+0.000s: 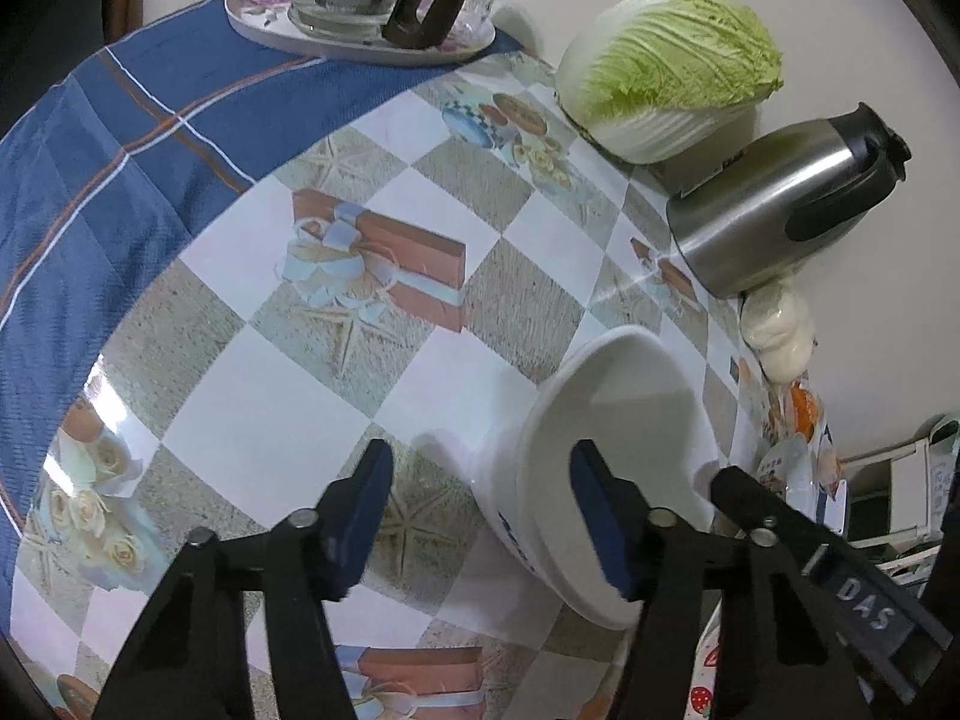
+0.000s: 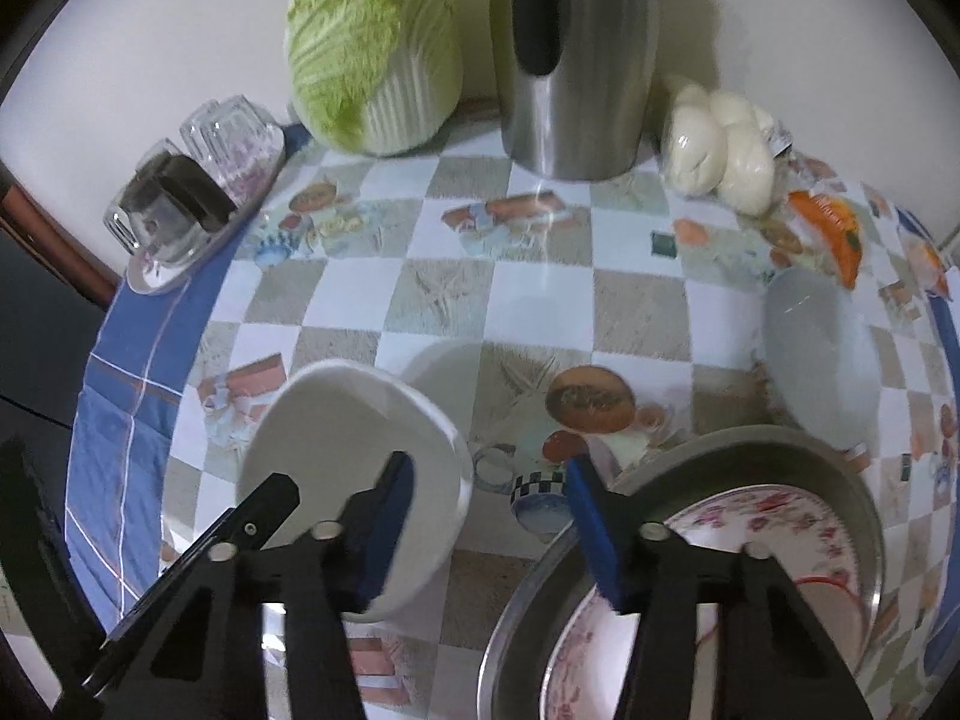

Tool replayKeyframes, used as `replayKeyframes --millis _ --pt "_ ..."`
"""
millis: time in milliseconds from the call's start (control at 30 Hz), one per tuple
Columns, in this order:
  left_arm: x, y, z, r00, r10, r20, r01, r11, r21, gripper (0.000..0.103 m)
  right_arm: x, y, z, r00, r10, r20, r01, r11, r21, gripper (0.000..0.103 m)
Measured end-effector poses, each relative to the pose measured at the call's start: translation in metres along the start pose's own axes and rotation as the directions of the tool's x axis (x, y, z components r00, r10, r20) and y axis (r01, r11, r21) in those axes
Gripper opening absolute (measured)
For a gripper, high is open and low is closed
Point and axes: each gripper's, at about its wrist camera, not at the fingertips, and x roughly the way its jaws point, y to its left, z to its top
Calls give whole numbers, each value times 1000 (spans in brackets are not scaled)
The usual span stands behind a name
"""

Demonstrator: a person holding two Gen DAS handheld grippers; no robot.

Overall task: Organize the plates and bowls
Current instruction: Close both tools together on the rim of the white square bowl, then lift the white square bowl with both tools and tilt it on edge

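We see a white bowl [image 1: 612, 468] tilted on the checked tablecloth [image 1: 288, 408], in the near right part of the left wrist view. The left gripper [image 1: 480, 516] straddles its near rim, one blue pad inside the bowl and one outside with a gap, so its jaws stand open. In the right wrist view the right gripper [image 2: 489, 531] hangs open, its left pad in front of that bowl, its right pad over a metal basin [image 2: 840, 480] holding a flowered plate [image 2: 798, 534]. A second white bowl [image 2: 822, 354] lies farther right. Cabbage [image 2: 372, 48] and a steel jug [image 2: 576, 60] stand at the far edge.
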Motion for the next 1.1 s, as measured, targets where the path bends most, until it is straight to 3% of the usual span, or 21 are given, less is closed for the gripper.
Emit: replayKeyframes --millis 100,267,633,1100 --pt "7 -1 -2 1000 7 -18 -7 1000 6 51 11 2 -3 1000 0 -14 0 1000 -3 33" --pt "17 -4 -4 999 17 -38 -17 1000 16 46 26 1 -4 999 5 -34 -5 1000 13 22" --pt "28 -12 -3 999 46 -14 -45 998 46 38 49 7 -4 998 11 -64 -10 1000 19 17" --pt "30 -12 0 999 41 14 -41 998 49 39 55 9 0 997 -2 -74 3 1000 11 16"
